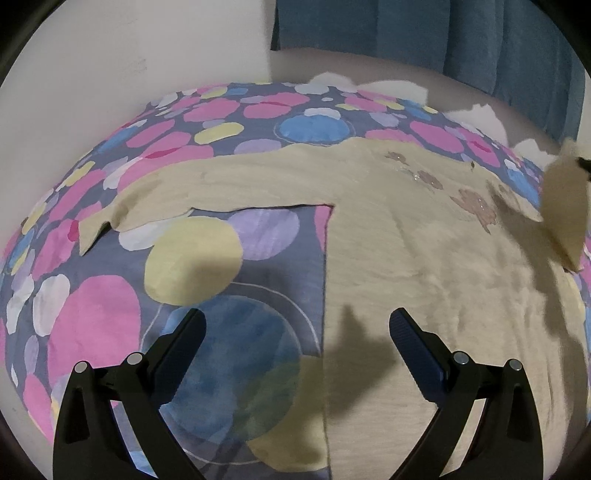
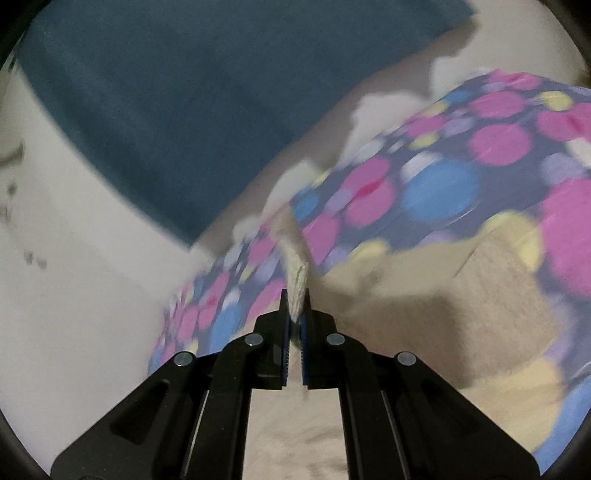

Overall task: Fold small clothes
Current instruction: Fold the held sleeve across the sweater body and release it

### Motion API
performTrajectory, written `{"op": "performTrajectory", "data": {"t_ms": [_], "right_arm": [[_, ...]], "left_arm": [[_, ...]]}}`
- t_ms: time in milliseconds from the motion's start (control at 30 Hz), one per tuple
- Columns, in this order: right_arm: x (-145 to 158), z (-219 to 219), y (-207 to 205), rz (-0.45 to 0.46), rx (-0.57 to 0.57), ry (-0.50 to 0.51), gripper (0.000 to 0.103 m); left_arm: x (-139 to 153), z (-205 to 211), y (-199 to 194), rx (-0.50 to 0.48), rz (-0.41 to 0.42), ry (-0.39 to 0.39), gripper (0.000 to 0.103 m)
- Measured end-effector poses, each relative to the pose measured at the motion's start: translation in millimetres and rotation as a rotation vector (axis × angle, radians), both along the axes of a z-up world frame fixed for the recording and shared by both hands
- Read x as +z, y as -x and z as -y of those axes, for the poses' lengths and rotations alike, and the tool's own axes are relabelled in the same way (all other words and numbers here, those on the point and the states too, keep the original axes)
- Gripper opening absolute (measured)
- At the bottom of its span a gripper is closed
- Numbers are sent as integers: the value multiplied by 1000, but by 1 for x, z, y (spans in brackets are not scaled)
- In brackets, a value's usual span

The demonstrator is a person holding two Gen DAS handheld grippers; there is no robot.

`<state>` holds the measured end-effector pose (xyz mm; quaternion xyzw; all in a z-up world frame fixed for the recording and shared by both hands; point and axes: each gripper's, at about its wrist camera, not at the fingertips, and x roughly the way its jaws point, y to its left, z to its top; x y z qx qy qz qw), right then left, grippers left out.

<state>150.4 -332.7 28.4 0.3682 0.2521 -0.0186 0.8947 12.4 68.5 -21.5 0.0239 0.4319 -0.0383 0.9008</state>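
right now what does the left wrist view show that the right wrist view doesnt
Left wrist only: the open left gripper above the cream shirt, its spread left sleeve and its glitter print. Right wrist only: the right gripper shut on the shirt's lifted sleeve, seen close. Both share the dotted bedsheet, the blue curtain and the shirt.

Dim indoor light, soft shadows of the left gripper (image 1: 295, 325) on the garment (image 1: 424, 288) near 6 o'clock, left view sharp, right view motion-smeared throughout, fisheye bending and dark vignette at all rims.
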Motion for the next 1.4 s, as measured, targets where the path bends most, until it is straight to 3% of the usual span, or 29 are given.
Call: {"op": "performTrajectory", "data": {"t_ms": [200, 400, 700, 1033, 1233, 1400], "right_arm": [[-47, -90, -44, -113, 182, 61, 4], [-80, -143, -52, -202, 286, 141, 4], [-106, -155, -58, -272, 338, 165, 4], [-104, -172, -64, -276, 387, 206, 4], [-118, -185, -69, -312, 433, 238, 4], [-129, -184, -71, -333, 451, 211, 5]], "left_arm": [[1, 0, 2, -11, 9, -2, 99], [-1, 5, 2, -36, 7, -3, 99], [-4, 10, 2, -37, -2, -1, 99], [-8, 11, 2, -40, -12, -3, 99], [-11, 10, 1, -39, -17, -6, 99], [-15, 10, -2, -36, -28, -6, 99]]}}
